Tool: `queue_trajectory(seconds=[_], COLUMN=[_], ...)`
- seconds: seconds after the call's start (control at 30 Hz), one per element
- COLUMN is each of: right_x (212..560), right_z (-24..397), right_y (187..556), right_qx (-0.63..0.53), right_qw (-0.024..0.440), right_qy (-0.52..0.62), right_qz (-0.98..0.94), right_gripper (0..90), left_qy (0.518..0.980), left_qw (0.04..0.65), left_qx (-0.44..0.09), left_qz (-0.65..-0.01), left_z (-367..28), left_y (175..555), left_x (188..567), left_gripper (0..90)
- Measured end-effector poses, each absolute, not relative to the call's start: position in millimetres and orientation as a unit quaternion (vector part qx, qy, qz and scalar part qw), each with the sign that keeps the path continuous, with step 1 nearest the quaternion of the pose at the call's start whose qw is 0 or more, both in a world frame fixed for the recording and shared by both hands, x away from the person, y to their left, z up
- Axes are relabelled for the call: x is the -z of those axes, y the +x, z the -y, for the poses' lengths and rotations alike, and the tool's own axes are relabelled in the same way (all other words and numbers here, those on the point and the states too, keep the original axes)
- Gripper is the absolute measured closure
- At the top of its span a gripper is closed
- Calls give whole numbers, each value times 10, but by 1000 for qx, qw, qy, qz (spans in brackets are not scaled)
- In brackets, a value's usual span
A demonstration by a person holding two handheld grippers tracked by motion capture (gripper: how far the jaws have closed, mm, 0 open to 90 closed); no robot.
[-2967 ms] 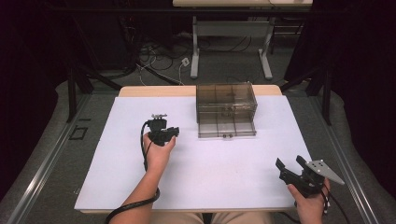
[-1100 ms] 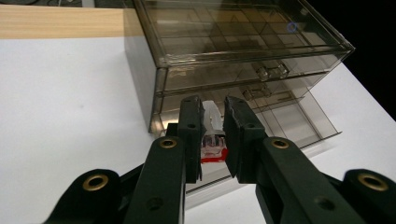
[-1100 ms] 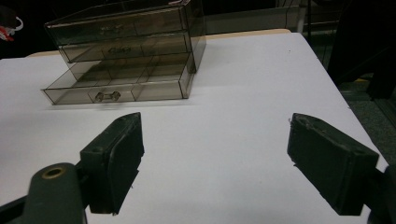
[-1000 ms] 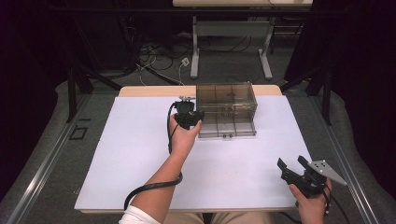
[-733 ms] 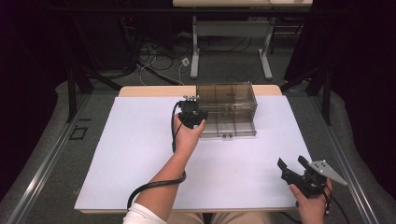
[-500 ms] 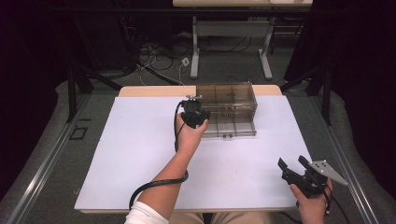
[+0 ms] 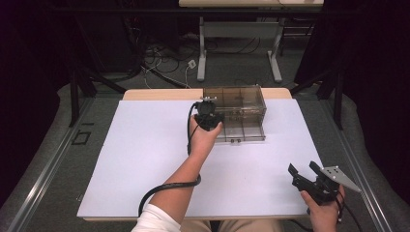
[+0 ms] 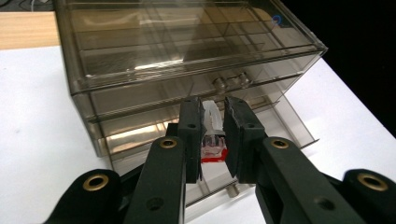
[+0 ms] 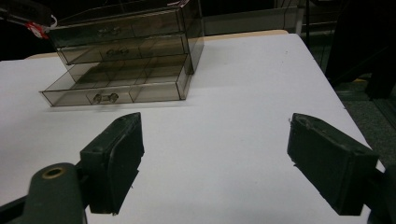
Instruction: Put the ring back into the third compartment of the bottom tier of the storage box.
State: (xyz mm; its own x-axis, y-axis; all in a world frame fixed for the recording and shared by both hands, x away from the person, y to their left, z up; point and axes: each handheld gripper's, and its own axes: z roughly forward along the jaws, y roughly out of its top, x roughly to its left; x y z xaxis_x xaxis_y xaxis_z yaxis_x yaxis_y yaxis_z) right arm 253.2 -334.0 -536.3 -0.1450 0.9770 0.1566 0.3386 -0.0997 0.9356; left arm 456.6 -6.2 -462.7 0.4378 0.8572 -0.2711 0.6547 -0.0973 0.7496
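The left gripper [image 8: 212,135] pinches a small clear thing with a red bottom [image 8: 213,142] over the open bottom drawer [image 8: 285,123] of the smoky plastic drawer box [image 7: 240,104], likely to drop it in. The right gripper [image 9: 215,161] rests wide open, out of the way.

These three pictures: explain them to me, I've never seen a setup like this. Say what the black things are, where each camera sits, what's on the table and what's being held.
A person sits at a white table and holds a two-jaw grasping tool in each hand. The high view looks down from above the person. The other two cameras ride on the tools and look along their black jaws.

On the table stands a smoky clear drawer box, with its bottom drawer pulled out.

The left tool is over that open drawer, its jaws shut on a small clear item with a red base; what it is I cannot tell. The right tool waits near the table's front right corner, jaws wide apart and empty.
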Motion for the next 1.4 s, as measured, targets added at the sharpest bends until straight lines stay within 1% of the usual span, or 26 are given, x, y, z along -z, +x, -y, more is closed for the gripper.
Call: queue_trajectory(seconds=[0.97,1.4], right_x=[5355,5356], right_z=[3360,3368], right_y=[2520,2520], right_qx=[-489,-487], right_qw=[328,328], right_qy=[569,568], right_qz=[-574,-577], right_gripper=[180,180], left_qy=[753,769], left_qw=[440,430], left_qx=[-126,-132], left_qz=[-473,-454], left_z=[447,581], left_y=[4647,4666], left_x=[4676,4742], left_gripper=[770,770])
